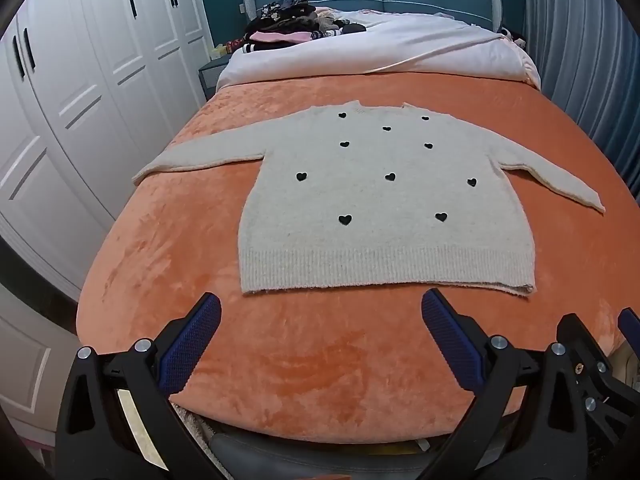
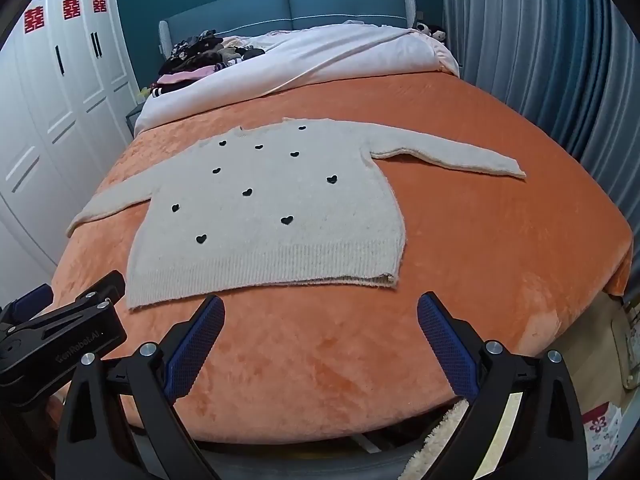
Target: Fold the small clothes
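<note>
Both tongs – left (image 1: 320, 320) & right (image 2: 320, 322) – gape empty short of the sweater (image 1: 384, 200) w/ hearts: pinch each sleeve cuff, fold inward evenly – don't drag the body on the bed (image 1: 320, 380)

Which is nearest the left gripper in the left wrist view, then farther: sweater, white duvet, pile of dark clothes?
From the left gripper, jaws open:
1. Sweater, flat on the orange blanket, just ahead.
2. White duvet, bunched mid-bed.
3. Pile of dark clothes, far left by the headboard.
</note>
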{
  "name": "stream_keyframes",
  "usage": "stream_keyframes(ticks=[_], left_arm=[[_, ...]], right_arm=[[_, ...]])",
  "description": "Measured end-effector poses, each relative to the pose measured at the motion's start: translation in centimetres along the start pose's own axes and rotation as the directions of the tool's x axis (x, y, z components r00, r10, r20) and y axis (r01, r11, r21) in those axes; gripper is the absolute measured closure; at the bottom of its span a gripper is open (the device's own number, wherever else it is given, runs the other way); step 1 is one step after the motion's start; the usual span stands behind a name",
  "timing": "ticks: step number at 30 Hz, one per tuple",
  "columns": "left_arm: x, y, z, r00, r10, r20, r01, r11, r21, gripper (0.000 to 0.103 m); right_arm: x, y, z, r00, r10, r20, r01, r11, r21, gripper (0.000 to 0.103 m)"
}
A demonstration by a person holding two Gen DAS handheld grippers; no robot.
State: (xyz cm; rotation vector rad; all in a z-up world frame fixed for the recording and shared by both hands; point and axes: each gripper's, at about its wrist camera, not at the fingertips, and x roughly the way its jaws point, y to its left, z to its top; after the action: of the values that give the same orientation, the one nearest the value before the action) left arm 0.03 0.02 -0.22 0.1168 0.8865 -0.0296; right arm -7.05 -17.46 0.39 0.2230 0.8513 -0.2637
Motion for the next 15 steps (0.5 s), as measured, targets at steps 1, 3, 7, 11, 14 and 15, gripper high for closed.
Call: stream_keyframes(ticks=[1,3,7,11,14,15], left_arm=[[0.01,-0.06,0.01,1.000,0.003,-0.001,-0.003,1.000,0.000,0.005],[0.04,0.07,-0.01,1.000,0.001,0.000,-0.001,1.000,-0.004,0.005],[0.11,0.21,0.01,1.000,0.002,-0.001,-0.002,1.000,-0.006,0.005],[-0.44,-0.14,0.17,1.000,0.008,0.000,-0.008,1.000,-0.003,0.005],[-0.44,-0.14,0.16,1.000,0.008,0.000,-0.008,1.000,-0.003,0.005],[-0.49,-0.10,0.16,1.000,0.008,0.000,-0.008,1.000,-0.002,0.005]], right_arm=[[-0.09,0.05,0.02,1.000,0.000,0.002,0.000,1.000,-0.001,0.007],[-0.22,0.06,0.11,1.000,0.002,0.005,-0.002,1.000,-0.002,0.007],[-0.39,0.10,0.29,1.000,0.005,0.010,-0.005,1.000,-0.006,0.007],[-0.64,0.38,0.39,1.000,0.007,0.016,-0.007,1.000,-0.009,0.007],[-0.83,0.48,0.47,1.000,0.010,0.018,-0.010,1.000,-0.011,0.007],[-0.92,0.50,0.41,1.000,0.011,0.020,-0.011,1.000,-0.012,0.007]])
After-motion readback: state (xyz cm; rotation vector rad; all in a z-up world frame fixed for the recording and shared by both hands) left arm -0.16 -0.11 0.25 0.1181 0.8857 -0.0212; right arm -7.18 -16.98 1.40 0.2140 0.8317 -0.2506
